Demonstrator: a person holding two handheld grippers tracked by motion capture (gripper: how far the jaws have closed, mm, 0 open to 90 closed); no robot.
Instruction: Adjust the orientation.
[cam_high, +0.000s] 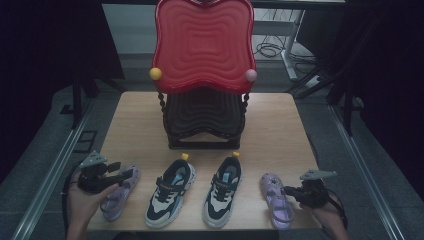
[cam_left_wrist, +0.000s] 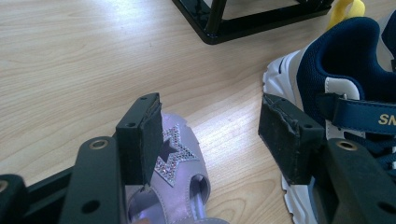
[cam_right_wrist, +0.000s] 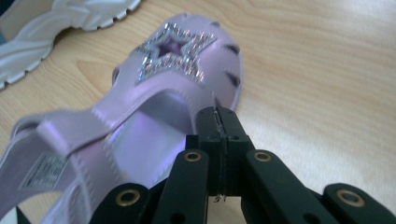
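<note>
Lying just beside closed right gripper (cam_right_wrist: 218, 122) jaws, lilac sandal (cam_right_wrist: 154, 93).

Wooden table (cam_high: 135, 120) carrying a red tiered rack (cam_high: 203, 45) at twelve o'clock, two sneakers (cam_high: 170, 192) sitting at six, left gripper (cam_high: 116, 170) hovering over a lilac sandal (cam_high: 119, 192) at eight, right gripper (cam_high: 289, 191) seemingly touching another lilac sandal (cam_high: 275, 199) at four.
</note>
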